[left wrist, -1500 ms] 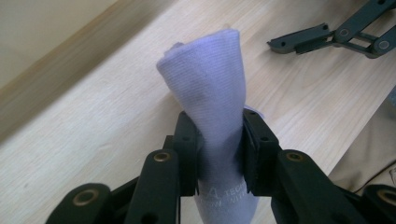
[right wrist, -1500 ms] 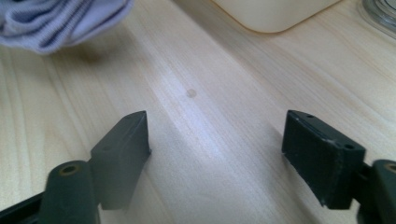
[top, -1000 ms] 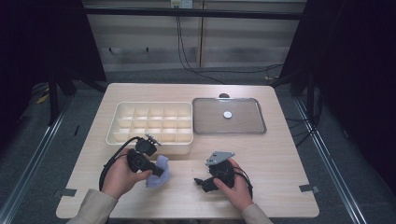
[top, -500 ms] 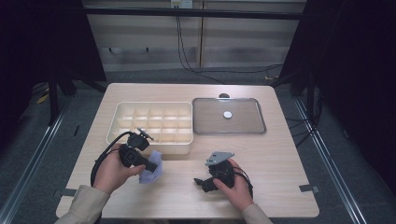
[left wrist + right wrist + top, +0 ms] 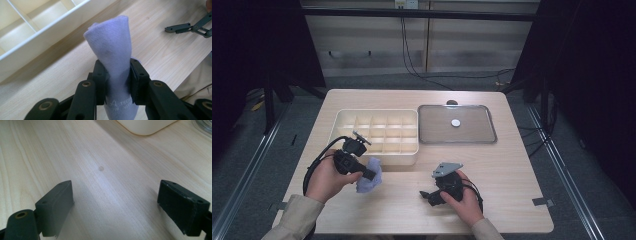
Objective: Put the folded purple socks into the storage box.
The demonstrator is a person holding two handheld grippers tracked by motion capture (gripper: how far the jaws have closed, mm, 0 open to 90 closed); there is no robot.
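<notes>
Your left tool (image 5: 115,72) is clenched on a rolled lilac sock (image 5: 111,45), held above the desk (image 5: 512,165) just beside the near wall of the divided box (image 5: 377,131). You look to be mid-carry. The next move, I judge, calls for lifting over that wall and choosing a cell (all look bare from above). Your right tool (image 5: 115,205) rests released on the desk. Count: one sock, one box, one lidded tray (image 5: 457,125), two tools.
</notes>
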